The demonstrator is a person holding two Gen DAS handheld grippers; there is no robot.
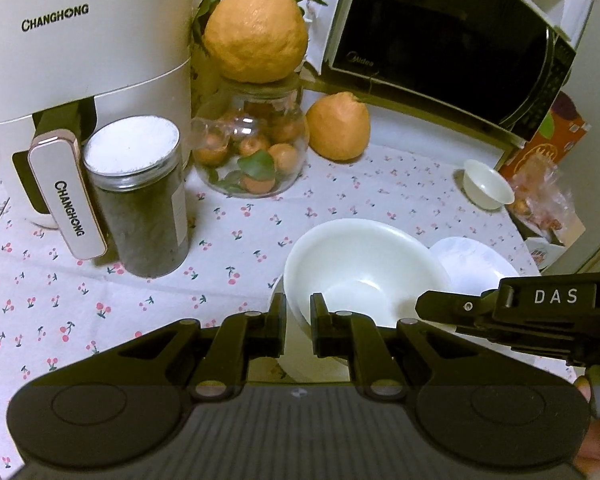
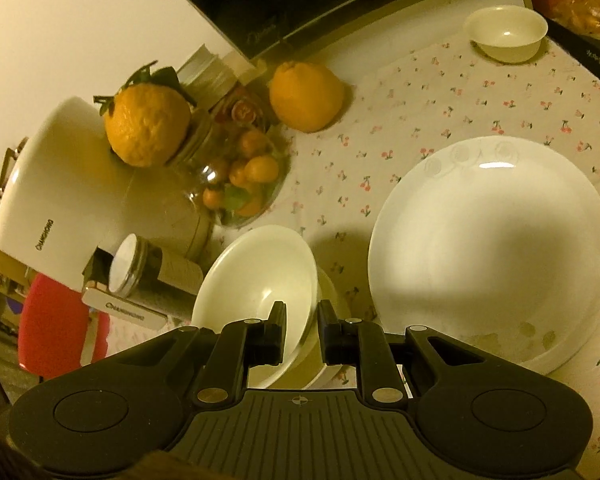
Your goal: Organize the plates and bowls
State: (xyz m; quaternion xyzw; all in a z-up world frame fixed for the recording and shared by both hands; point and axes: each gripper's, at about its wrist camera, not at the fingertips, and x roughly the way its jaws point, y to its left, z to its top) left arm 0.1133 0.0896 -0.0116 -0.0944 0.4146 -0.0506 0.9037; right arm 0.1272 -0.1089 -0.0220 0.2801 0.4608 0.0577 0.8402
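On worktop (image 1: pixel 140 312): my left tool (image 1: pixel 298 320) and right tool (image 2: pixel 302 326) both clamp the empty white bowl (image 1: pixel 364 276) rim; glass jar (image 1: pixel 256 148) holds small oranges.

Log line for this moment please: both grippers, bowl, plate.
left gripper: straddling big bowl rim | right gripper: straddling same rim from the other side | plate: on cloth beside bowl | small bowl: apart, near microwave

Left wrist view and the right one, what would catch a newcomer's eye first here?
Probably the big knobbly orange citrus fruit perched on the clear glass jar of small oranges, beside the cream Changhong air fryer. Next, the deep white ceramic bowl up front, its rim straddled by both the left gripper and right gripper. Right of it lies a wide white plate.
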